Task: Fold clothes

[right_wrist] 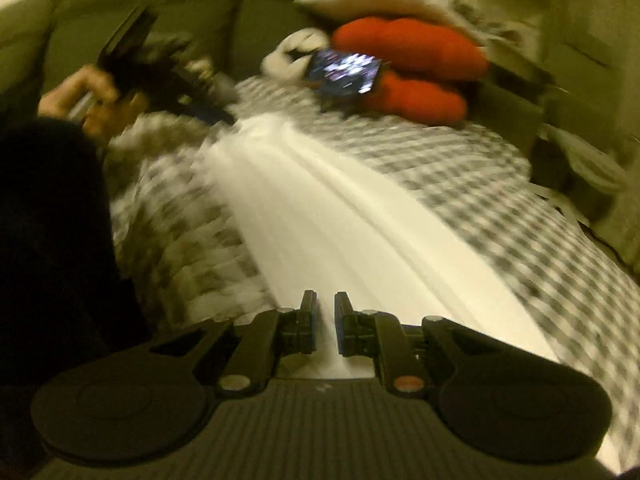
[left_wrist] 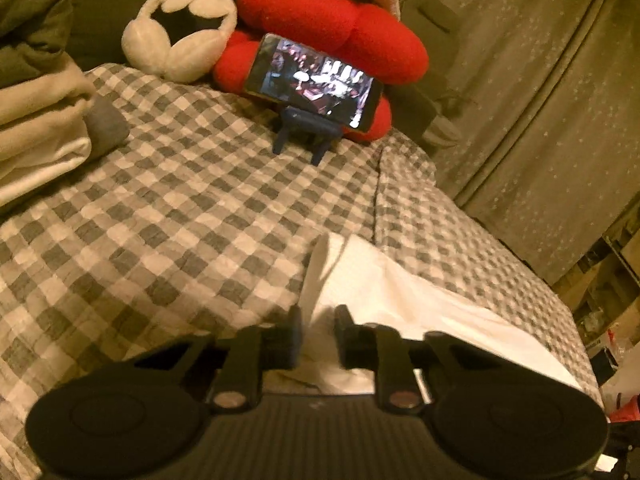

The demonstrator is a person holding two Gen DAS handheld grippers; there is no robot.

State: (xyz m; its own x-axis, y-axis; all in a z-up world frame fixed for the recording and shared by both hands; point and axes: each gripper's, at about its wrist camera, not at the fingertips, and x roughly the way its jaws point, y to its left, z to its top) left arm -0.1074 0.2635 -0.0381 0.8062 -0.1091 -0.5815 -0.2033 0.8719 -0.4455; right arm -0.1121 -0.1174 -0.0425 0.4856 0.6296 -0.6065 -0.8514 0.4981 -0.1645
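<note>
A white cloth lies on the grey-and-white checked bedcover. My left gripper is shut on one end of it, and a fold of the cloth stands up between its fingers. In the blurred right wrist view the same white cloth runs as a long band from my right gripper, which is shut on its near end, up to the left gripper. A hand holds that left gripper at the upper left.
A phone plays on a small blue stand against a red cushion, beside white earmuffs. Folded clothes are stacked at the left. The bed's edge drops toward a speckled curtain on the right. A dark sleeve fills the left side.
</note>
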